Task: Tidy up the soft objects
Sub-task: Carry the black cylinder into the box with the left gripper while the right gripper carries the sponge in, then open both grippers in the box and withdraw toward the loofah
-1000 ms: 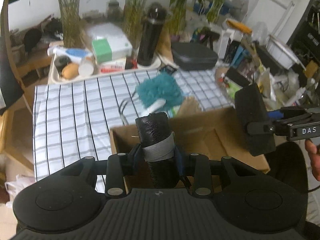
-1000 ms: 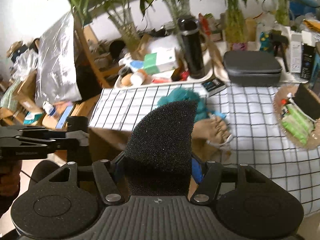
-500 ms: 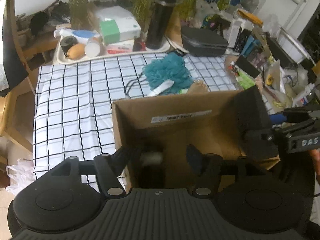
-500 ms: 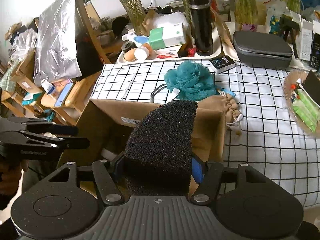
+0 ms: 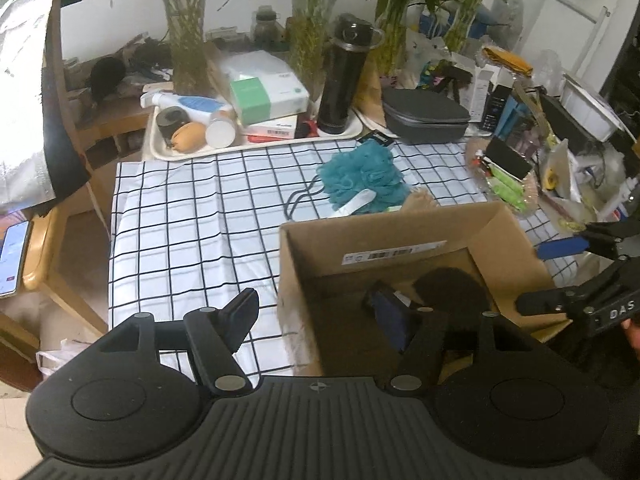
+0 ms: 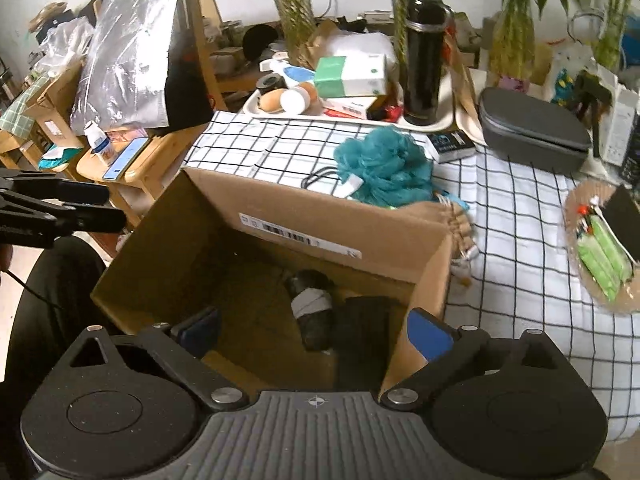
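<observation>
- The left gripper (image 5: pixel 316 312) has let go; its jaws stand apart, empty.
- The taped black roll (image 6: pixel 310 304) now lies inside the cardboard box (image 6: pixel 320 224).
- The right gripper (image 6: pixel 316 330) is opening; the black sponge (image 6: pixel 362 320) has dropped in beside the roll.

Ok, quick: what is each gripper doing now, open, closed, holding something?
Left gripper: open, holding nothing.
Right gripper: jaws opening, nothing held; the foam lies in the box.
</observation>
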Demonstrator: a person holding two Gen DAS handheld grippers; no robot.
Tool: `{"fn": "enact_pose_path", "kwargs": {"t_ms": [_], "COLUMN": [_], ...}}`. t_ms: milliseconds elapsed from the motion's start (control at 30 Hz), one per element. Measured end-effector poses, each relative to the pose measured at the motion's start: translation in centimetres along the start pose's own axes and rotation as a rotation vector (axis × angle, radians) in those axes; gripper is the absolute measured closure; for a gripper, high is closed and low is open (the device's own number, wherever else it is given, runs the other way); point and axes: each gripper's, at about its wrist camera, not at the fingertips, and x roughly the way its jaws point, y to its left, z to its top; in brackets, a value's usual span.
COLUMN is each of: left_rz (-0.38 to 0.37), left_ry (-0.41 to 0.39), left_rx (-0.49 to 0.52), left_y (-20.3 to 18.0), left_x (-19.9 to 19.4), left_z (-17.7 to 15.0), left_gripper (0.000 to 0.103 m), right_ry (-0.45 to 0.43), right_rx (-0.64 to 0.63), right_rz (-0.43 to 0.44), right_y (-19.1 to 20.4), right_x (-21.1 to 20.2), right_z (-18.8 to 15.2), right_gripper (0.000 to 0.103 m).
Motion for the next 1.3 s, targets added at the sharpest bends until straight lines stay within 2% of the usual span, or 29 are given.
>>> {"fn": "enact_pose_path", "kwargs": {"t_ms": [67,400,500,1300], "left_rz": [0.001,-0.005,-0.005,-0.039], "left_ry": [0.004,0.025,0.029,0.030], "left_rx": [-0.006,-0.013,-0.014,-0.015], "left_y": [0.4,1.2,1.2,0.8], "left_x": [0.0,0.1,0.2,0.9], "left_z": [-0.1,-1.0,-1.2,-1.0], "left_gripper": [0.039,0.038,0.032,0.029], "right_ry": [-0.003,-0.008,-0.014,-0.055], "right_rx": [0.010,0.056,0.065,0.127], "right_rz": [0.000,-0.027,-0.035,-0.059], "right_y": [-0.4,-1.8,-2.1,-3.5], "right_x": [-0.2,-1.6,-1.8,-2.3], "right_z": [-0.4,-1.7,-1.8,-1.2], "right_gripper": [0.000,0.000,0.000,0.000]}}
